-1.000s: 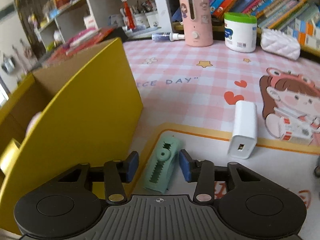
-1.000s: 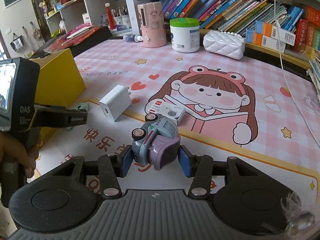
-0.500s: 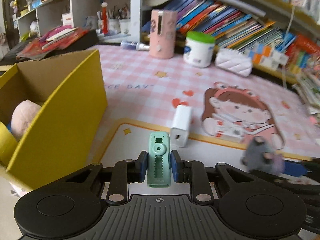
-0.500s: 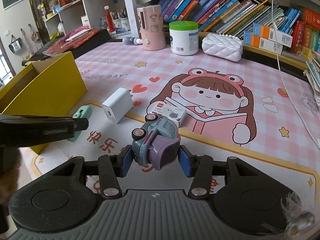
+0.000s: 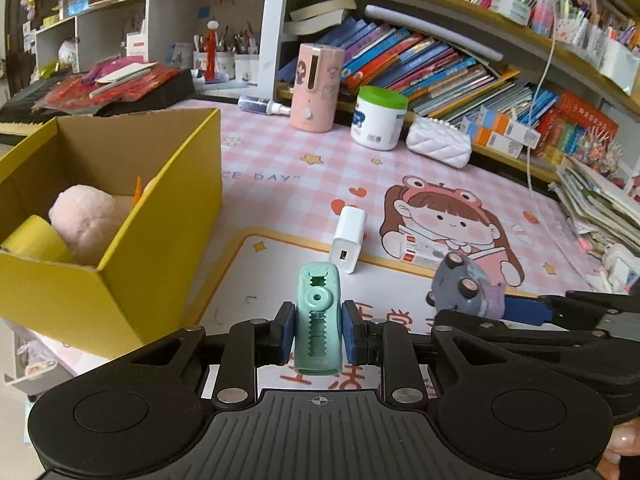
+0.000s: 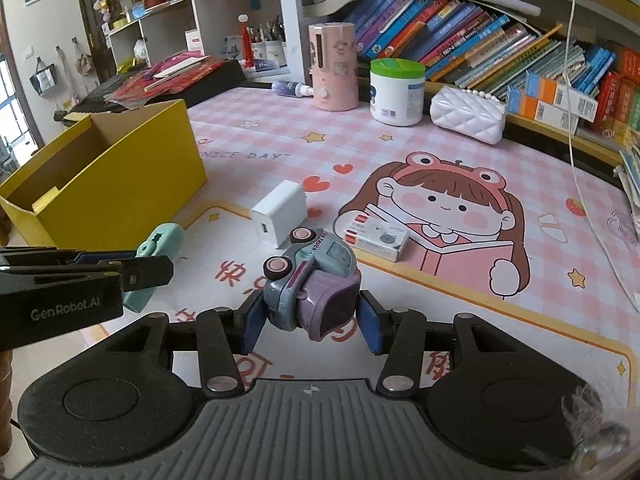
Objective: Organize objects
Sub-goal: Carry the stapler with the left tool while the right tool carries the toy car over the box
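Observation:
My left gripper (image 5: 318,332) is shut on a mint-green clip-shaped tool (image 5: 318,316) and holds it above the mat, right of the yellow cardboard box (image 5: 160,240). The box holds a pink plush (image 5: 86,220) and a yellow roll (image 5: 34,238). My right gripper (image 6: 311,322) is shut on a grey and purple toy car (image 6: 310,276), lifted off the mat. The green tool (image 6: 160,240) and the box (image 6: 132,188) also show in the right wrist view. A white charger (image 5: 349,238) and a small white carton (image 6: 376,236) lie on the mat.
A pink cartoon mat (image 6: 400,152) covers the table. At the back stand a pink dispenser (image 5: 318,88), a white jar with a green lid (image 5: 378,118) and a white quilted pouch (image 5: 438,144). Bookshelves run behind them. A paper stack (image 5: 600,204) lies at the right.
My left gripper closed on the green tool, lifted it off the mat and swung to face the table's middle. My right gripper has lifted the toy car a little.

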`<act>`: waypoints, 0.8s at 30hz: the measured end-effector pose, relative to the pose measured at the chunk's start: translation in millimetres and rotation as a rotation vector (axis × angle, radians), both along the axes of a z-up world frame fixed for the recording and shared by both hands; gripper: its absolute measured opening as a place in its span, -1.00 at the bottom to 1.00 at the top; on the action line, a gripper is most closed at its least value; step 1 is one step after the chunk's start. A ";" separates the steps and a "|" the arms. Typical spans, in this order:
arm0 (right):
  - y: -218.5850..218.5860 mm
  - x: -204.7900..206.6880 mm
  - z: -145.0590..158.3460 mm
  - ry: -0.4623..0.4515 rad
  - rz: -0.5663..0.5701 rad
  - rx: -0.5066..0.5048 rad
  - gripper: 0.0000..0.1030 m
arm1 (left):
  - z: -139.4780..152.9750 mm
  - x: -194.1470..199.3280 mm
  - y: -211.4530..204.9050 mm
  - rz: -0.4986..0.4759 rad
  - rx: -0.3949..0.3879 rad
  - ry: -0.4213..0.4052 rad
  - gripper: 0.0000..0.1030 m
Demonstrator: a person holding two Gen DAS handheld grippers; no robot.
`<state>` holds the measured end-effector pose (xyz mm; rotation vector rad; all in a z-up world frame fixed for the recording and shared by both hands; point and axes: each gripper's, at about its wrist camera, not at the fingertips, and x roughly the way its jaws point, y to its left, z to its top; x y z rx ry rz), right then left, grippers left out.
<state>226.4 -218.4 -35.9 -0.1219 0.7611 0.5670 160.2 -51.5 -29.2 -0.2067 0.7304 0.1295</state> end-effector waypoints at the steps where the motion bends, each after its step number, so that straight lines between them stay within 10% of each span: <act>1: 2.6 -3.6 1.1 -0.005 0.000 -0.004 -0.09 | 0.3 -3.1 1.5 -0.006 -0.003 -0.002 -0.56; 24: 113.7 -145.7 10.0 -0.014 -0.049 -0.040 -0.10 | 6.0 -131.9 113.2 -0.068 -0.042 -0.039 -0.56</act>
